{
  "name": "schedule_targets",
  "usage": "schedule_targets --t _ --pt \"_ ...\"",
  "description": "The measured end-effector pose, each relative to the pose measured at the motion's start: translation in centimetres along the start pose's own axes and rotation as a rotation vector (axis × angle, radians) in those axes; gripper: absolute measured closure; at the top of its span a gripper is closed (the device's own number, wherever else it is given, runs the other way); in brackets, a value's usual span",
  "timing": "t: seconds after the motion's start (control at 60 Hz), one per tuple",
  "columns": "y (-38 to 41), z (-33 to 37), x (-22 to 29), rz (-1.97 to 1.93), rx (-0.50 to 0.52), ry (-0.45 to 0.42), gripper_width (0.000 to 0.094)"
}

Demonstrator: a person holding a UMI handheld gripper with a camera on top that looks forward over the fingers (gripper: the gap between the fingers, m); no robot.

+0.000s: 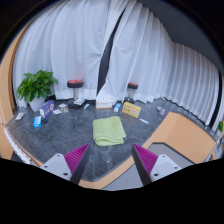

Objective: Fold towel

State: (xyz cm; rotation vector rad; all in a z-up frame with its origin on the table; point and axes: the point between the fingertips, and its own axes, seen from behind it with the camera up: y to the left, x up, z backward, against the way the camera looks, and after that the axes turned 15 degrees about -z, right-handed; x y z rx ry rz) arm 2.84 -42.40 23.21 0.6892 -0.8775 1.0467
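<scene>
**Gripper held wide above the table, green towel lying ahead**

Nearest the camera are the two fingers of the hand-held gripper [111, 160], each with a magenta pad [76, 157] on its inner face. The jaws stand far apart with nothing between them and nothing in their hold; they hang above the near edge of the table rather than touching anything on it.

Beyond the fingers, roughly in line with the gap between them, lies the light green cloth towel [108, 130]. It rests flat on the dark grey speckled tabletop [65, 135] as a rough rectangle, apparently already doubled over, well apart from the fingertips.

A pale orange wooden rim [182, 132] borders the table to the side and curves round towards the fingers.

Farther back, past the towel, a scatter of small items sits along the far part of the table: a yellow flat packet [131, 109], a small white box [104, 103] and several little bottles and containers [42, 113] too small to tell apart. A leafy green potted plant [37, 86] stands at the far corner beside them. White pleated curtains [100, 45] hang behind everything, with two dark round-topped stools [76, 84] in front of them.
</scene>
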Motion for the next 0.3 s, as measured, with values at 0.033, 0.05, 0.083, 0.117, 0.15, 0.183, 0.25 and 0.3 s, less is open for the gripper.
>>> schedule_targets --t 0.033,0.05,0.083,0.117,0.15,0.183,0.25,0.3 --pt "0.4 1.2 -0.4 -0.001 0.002 0.002 0.0087" --pt "0.5 1.8 -0.6 -0.004 0.004 0.003 0.0085" --pt "0.7 2.8 -0.9 -0.009 0.005 0.003 0.0085" --pt "0.9 3.8 -1.0 -0.01 0.005 -0.001 0.0086" --pt "1.1 4.7 -1.1 -0.011 0.006 -0.007 0.0087" --pt "1.2 5.4 -1.3 -0.013 0.005 -0.007 0.0083" --pt "1.1 6.3 -1.6 -0.023 0.0 -0.003 0.0086" --pt "1.1 6.8 -1.5 -0.031 -0.002 -0.007 0.0086"
